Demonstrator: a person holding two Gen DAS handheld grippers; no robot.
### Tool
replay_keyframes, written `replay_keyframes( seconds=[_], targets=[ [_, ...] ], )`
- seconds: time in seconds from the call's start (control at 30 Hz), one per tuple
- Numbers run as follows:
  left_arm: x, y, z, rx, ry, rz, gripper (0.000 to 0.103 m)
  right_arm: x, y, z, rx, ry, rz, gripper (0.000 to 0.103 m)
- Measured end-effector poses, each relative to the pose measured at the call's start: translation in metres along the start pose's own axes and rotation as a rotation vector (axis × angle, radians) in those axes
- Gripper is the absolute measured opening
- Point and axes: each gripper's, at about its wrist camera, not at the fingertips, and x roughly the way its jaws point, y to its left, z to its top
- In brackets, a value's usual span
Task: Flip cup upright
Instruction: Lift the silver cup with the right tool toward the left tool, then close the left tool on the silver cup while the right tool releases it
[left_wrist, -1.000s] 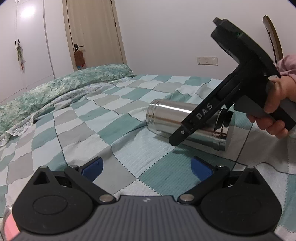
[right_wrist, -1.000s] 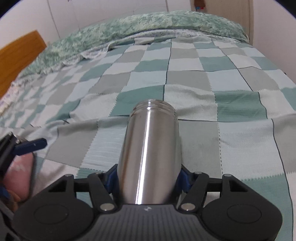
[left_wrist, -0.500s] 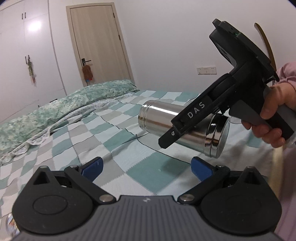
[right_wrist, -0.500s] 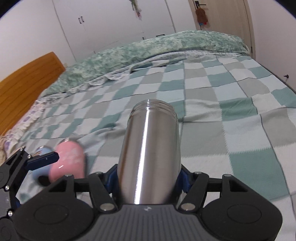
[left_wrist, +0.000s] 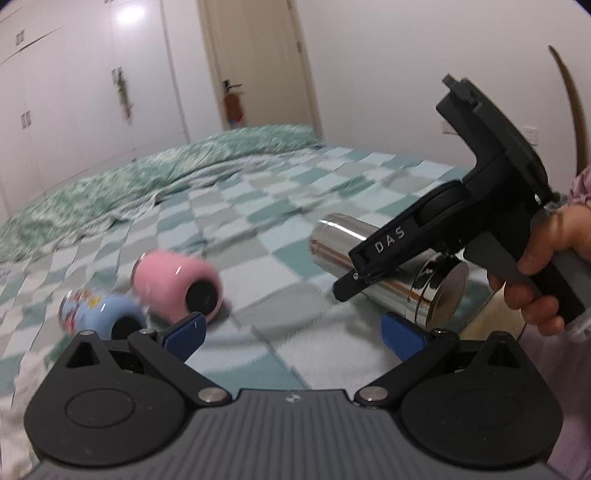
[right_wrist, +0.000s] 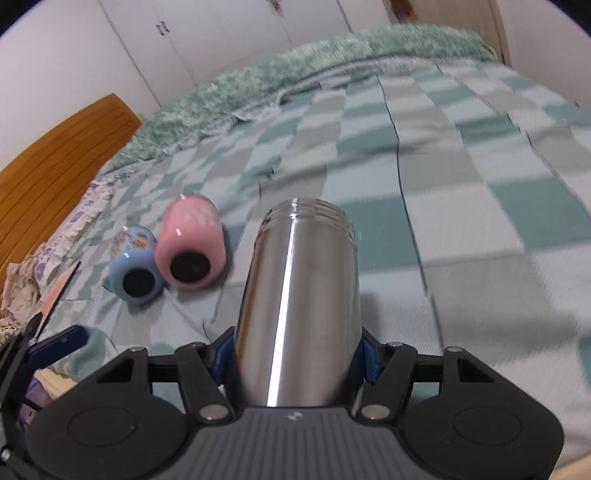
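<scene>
A steel cup (right_wrist: 299, 291) lies gripped near its base between my right gripper's (right_wrist: 295, 356) blue pads, mouth pointing away, held above the checked bedspread. In the left wrist view the same steel cup (left_wrist: 332, 243) hangs roughly level at the right, with the right gripper (left_wrist: 373, 275) shut on it and a hand behind. My left gripper (left_wrist: 291, 332) is open and empty, low over the bed. A pink cup (left_wrist: 173, 273) and a blue patterned cup (left_wrist: 99, 314) lie on their sides to its left.
The pink cup (right_wrist: 192, 245) and blue cup (right_wrist: 135, 266) lie side by side on the bedspread (right_wrist: 461, 221), bases toward me. A wooden headboard (right_wrist: 55, 173) is at the left. A green pillow roll (left_wrist: 129, 184) lies along the far side, with wardrobes and a door beyond.
The right gripper has lifted the steel cup off the bed and kept hold. Both views have swung, bringing the pink and blue cups into sight. The left gripper stays open.
</scene>
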Motion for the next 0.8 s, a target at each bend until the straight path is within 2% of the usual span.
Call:
replay_keyframes(
  seconds=[0.1, 0.17, 0.33, 0.37, 0.4, 0.47, 0.53, 0.63, 0.8],
  targets=[
    [-0.010, 0.000, -0.010, -0.024, 0.008, 0.025, 0.103, 0.017, 0.001, -0.017, 0.035, 0.032, -0.034, 0.064],
    [-0.017, -0.001, -0.014, -0.035, 0.005, 0.035, 0.103, 0.022, 0.005, -0.027, 0.011, 0.013, -0.065, 0.064],
    [-0.027, -0.011, -0.015, -0.056, 0.005, 0.074, 0.103, 0.023, 0.012, -0.028, -0.005, 0.007, -0.096, 0.065],
    [-0.030, -0.013, -0.016, -0.062, 0.005, 0.085, 0.103, 0.022, 0.012, -0.027, -0.014, 0.007, -0.096, 0.068],
    [-0.032, -0.014, -0.016, -0.069, 0.006, 0.095, 0.103, 0.021, 0.013, -0.026, -0.022, 0.006, -0.085, 0.082],
    [-0.036, -0.018, -0.016, -0.087, 0.008, 0.115, 0.103, 0.012, 0.009, -0.025, -0.005, -0.003, -0.030, 0.099],
    [-0.039, -0.019, -0.014, -0.107, 0.005, 0.119, 0.103, -0.006, 0.002, -0.025, 0.003, -0.052, 0.018, 0.099],
    [-0.037, -0.023, -0.007, -0.127, 0.014, 0.113, 0.103, -0.038, -0.013, -0.023, -0.024, -0.152, 0.046, 0.103],
    [-0.025, -0.039, 0.012, -0.127, 0.021, 0.105, 0.103, -0.083, -0.048, -0.023, -0.107, -0.379, 0.030, 0.103]
  ],
)
